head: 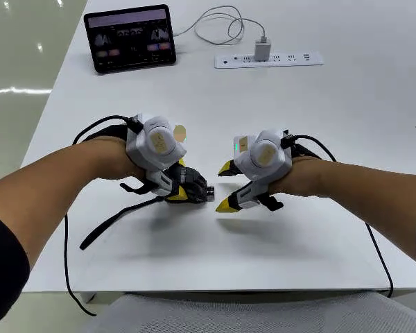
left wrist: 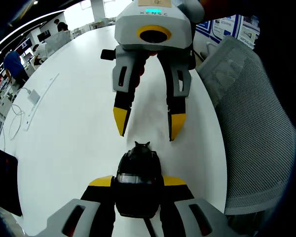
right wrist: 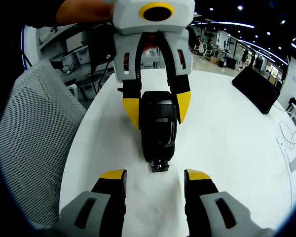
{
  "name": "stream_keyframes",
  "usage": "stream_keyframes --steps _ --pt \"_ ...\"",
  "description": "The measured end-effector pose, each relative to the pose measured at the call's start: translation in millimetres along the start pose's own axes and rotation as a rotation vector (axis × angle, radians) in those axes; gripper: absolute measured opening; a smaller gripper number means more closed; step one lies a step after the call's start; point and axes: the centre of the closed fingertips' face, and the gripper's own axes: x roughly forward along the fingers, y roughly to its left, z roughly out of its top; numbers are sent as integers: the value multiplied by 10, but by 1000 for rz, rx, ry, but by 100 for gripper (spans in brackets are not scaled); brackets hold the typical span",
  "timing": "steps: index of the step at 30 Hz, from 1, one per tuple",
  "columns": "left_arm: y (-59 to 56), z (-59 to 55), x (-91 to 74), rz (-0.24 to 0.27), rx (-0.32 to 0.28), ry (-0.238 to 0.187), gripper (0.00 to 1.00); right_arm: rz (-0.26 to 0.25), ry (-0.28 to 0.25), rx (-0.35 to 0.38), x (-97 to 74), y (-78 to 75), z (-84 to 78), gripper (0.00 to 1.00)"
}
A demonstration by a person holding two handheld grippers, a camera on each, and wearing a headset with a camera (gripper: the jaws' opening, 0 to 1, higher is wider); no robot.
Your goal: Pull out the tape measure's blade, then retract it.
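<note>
White workbench (head: pixel 319 229) in an open-plan lab. A tablet (head: pixel 132 38) stands far left, and a power strip (head: pixel 269 60) with a charger plugged in lies far right. A mesh chair back (left wrist: pixel 251 123) sits at the near edge.

The tape measure (head: pixel 193 189) is near-centre on the bench, a black and yellow case. My left gripper (head: pixel 182 189) has its jaws clamped on the case sides. I can't tell whether the case rests on the surface or hangs just above it. The blade hook (right wrist: pixel 159 167) sticks out of the case nose and points right, with no blade drawn yet. My right gripper (head: pixel 226 186) faces it with its jaws spread apart and holding nothing. Its tips are just short of the hook, one to each side of its line.

Risks, as I judge them:
- **Missed hook:** it is small and thin, so the right jaws could close off-line and pinch air or the case nose. They could also catch only the lip and slide off once I pull.
- **Case slipping:** the left jaws hold smooth sides. A hard pull to the right could twist the case in the grip or drag it out.
- **Bent blade:** pulling at an angle to the case mouth could kink the blade or jam it.
- **Snap-back:** if the right jaws let go of the hook while the blade is out, the spring would whip it in. That could jolt the case loose.
- **Hook too low:** closing low could scrape the right jaw tips on the bench.
</note>
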Motion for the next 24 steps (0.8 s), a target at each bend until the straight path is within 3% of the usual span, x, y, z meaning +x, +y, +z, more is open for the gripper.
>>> stream_keyframes --steps 9,15,24 --pt "12 3 2 6 -9 -21 31 14 -4 26 116 -43 7 31" --pt "14 -1 10 2 -14 -26 31 21 0 -13 173 -2 58 19" --pt "18 -8 12 -5 -18 -32 31 8 14 -94 201 -49 36 12"
